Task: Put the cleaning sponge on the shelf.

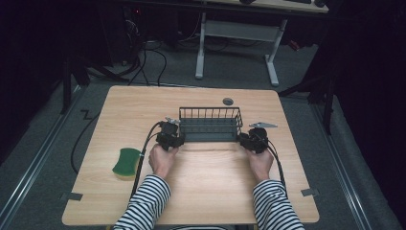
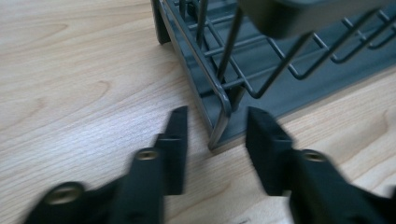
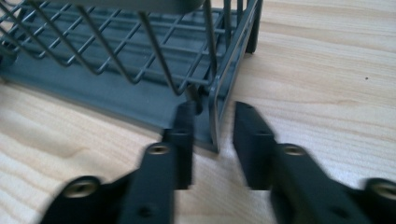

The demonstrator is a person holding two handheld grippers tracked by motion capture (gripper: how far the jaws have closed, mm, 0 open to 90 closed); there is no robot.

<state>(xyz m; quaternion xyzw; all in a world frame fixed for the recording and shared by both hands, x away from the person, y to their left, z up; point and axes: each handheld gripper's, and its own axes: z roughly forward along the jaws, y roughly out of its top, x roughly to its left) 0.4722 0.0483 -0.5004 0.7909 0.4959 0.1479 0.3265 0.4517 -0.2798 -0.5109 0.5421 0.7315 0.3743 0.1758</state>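
Rack [image 1: 209, 124] sits in the middle of the table [image 1: 201, 191], on a flat grey tray. The left tongs [image 1: 173, 139] are at its left end and the right tongs [image 1: 250, 140] at its right end. In the left gripper view, the left tongs [image 2: 215, 135] are partly open, with a corner wire between the jaws but not pinched. In the right gripper view, the right tongs [image 3: 212, 135] are partly open around the other corner wire, loose too. A green sponge [image 1: 126, 163] lies near the left edge of the table.
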